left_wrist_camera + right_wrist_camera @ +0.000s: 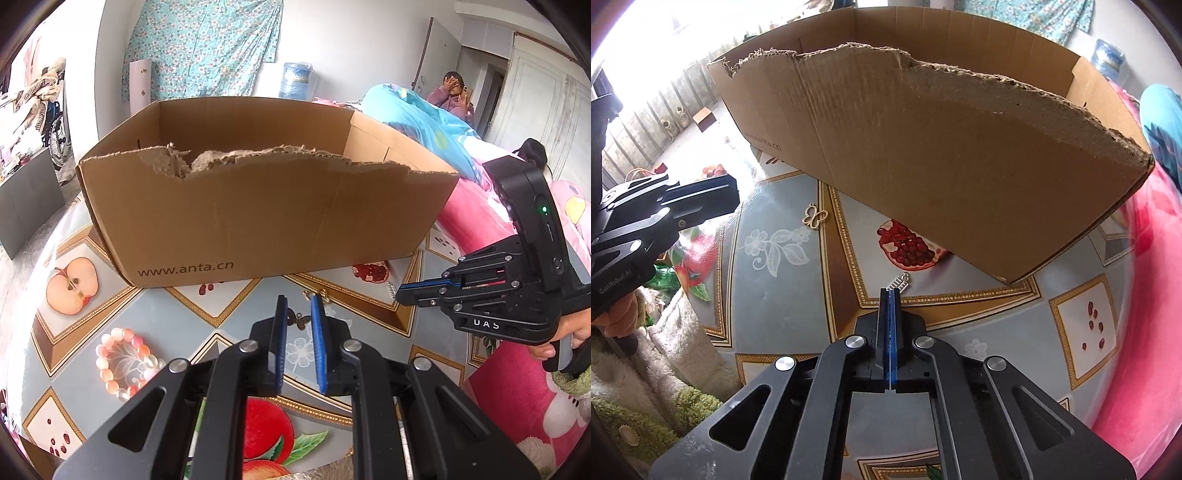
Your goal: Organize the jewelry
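Observation:
A gold butterfly charm (297, 319) (815, 218) lies on the fruit-print tablecloth (229, 306), seen through the narrow gap of my left gripper (298, 297), which is open and holds nothing. A bracelet of pink and orange beads (122, 365) rests on the cloth to the left. My right gripper (890, 291) (397, 295) has its blue pads pressed together on the near end of a small silver ladder-shaped charm (899, 282) (390, 287), low over the cloth. The torn cardboard box (258, 221) (960, 147) stands just behind both grippers.
Pink bedding (469, 218) (1145, 332) borders the table on the right. A fluffy cream and green fabric (665, 369) lies at the near left edge. A person (454, 92) sits in the far background by a door.

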Motion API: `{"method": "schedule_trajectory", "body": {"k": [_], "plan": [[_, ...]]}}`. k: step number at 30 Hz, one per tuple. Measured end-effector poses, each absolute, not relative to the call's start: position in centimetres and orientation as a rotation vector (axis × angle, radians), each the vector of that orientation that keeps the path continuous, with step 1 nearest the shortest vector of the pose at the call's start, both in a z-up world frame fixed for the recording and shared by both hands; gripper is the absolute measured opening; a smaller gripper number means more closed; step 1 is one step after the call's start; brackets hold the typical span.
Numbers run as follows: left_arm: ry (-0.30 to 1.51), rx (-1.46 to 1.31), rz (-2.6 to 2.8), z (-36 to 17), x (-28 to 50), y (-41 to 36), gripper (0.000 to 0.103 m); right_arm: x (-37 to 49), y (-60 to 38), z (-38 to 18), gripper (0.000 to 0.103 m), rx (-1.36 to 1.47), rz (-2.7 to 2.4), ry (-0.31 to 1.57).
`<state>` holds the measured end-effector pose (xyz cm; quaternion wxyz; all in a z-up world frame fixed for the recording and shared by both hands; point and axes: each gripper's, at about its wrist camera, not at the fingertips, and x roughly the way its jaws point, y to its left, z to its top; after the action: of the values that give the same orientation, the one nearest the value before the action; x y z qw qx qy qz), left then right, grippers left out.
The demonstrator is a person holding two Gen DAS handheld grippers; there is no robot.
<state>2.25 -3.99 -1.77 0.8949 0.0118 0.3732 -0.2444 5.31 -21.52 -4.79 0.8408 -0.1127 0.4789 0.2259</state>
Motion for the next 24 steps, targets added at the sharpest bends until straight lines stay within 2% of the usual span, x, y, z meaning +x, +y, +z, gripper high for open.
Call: {"method": "schedule_trajectory", "body": {"k": [4,6,8,9,10,11,15,19,22,24], "plan": [[0.772,0.019,-0.503,-1.7,2.2,-3.7,0.012,5.5,-20.9,-4.8,0.0,-0.252,0.459,1.018],[0.771,0.016,-0.5,-1.7,2.1,-3.5,0.012,5.5,-21.0,-4.5,0.004,-0.228,0.462,1.012],[0.772,0.015,-0.5,-1.7,2.1,-3.4,0.012,5.5,-20.7,-4.3,0.013,-0.238,0.473,0.997],[0.773,0.015,-0.5,-1.7,2.1,-3.4,0.012,5.4,-20.5,-4.1,0.024,-0.252,0.469,0.986],[0.774,0.015,-0.5,-1.7,2.1,-3.4,0.012,5.4,-20.3,-4.0,0.03,-0.263,0.468,0.979],[0.775,0.015,-0.501,-1.7,2.1,-3.4,0.012,5.5,-20.1,-4.0,0.031,-0.265,0.467,0.98],[0.775,0.013,-0.499,-1.6,2.0,-3.4,0.012,6.3,-19.3,-4.1,0.031,-0.238,0.452,0.996],[0.78,0.01,-0.496,-1.7,2.1,-3.4,0.012,6.7,-18.5,-4.3,0.025,-0.222,0.435,0.999],[0.783,0.008,-0.493,-1.7,2.2,-3.4,0.012,6.7,-18.7,-3.9,0.004,-0.197,0.432,1.012],[0.782,0.005,-0.493,-1.7,2.2,-3.4,0.012,6.8,-18.5,-3.8,0.003,-0.185,0.424,1.015]]}}
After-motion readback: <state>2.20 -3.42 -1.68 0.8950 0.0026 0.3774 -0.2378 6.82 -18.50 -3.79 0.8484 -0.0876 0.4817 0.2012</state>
